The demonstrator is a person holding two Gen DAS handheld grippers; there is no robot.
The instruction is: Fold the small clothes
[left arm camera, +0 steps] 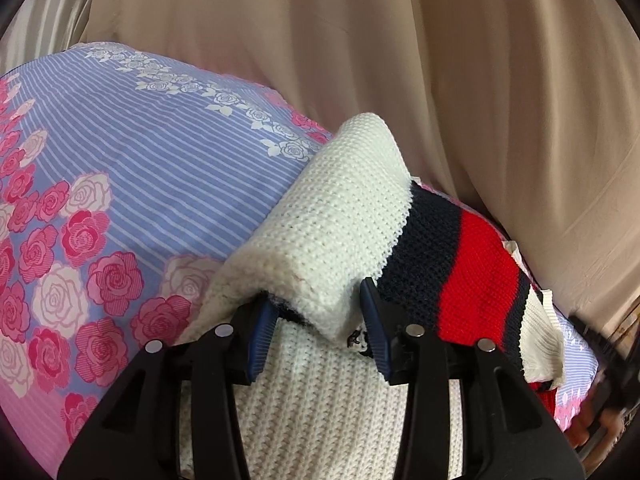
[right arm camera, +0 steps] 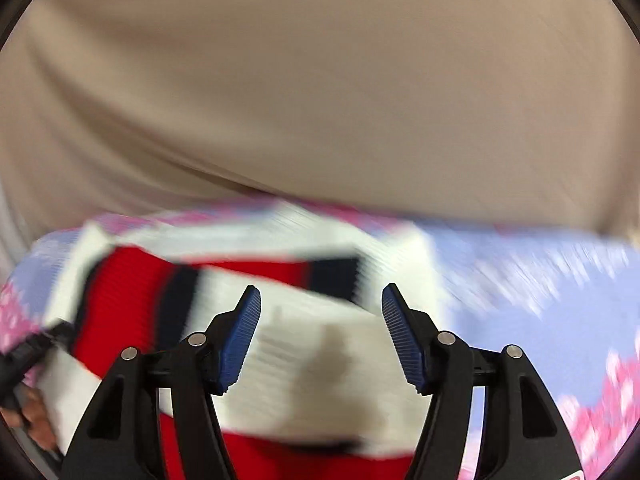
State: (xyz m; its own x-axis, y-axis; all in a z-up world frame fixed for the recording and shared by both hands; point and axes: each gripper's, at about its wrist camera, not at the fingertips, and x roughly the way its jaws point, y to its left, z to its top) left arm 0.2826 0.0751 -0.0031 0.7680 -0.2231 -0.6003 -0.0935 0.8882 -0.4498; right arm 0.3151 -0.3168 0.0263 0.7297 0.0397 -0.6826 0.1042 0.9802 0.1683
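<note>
On the left, the left gripper (left arm camera: 318, 312) is clenched on a bunched white fold of the sweater (left arm camera: 332, 216), which lies on the flowered bedsheet (left arm camera: 132, 184) before a beige curtain (left arm camera: 400, 60). The right gripper (right arm camera: 321, 312) hangs released above the sweater, gripping nothing.

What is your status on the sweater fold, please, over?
Left tool clamped on a rolled white fold of the sweater. Right tool open, nothing gripped, above the sweater. Sweater on the floral sheet. Nothing in the way.
</note>
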